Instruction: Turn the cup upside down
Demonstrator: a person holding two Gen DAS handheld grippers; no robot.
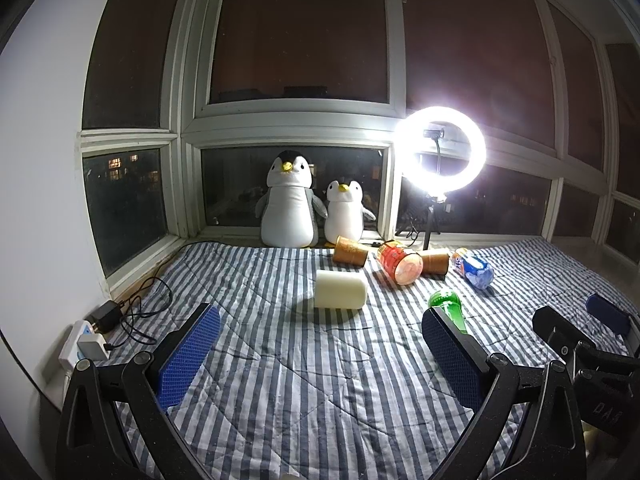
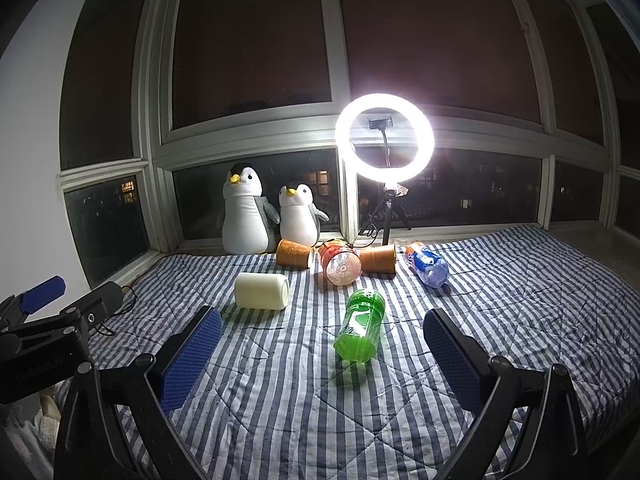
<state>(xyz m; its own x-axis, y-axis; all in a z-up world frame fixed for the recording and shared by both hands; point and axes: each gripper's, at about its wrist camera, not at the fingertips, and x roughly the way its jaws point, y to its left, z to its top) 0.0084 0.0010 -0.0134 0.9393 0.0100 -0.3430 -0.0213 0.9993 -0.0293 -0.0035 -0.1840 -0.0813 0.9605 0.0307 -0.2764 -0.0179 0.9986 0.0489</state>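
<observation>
A cream cup lies on its side on the striped blanket, ahead of my left gripper, which is open and empty with blue pads. In the right wrist view the cup lies left of centre, its mouth facing right. My right gripper is open and empty; a green bottle lies on its side between and just beyond its fingers. Two brown paper cups lie on their sides further back. The right gripper's tips show at the right edge of the left wrist view.
A red-orange bottle and a blue bottle lie on the blanket at the back. Two plush penguins stand at the window. A lit ring light on a tripod stands back right. A power strip with cables sits at the left edge.
</observation>
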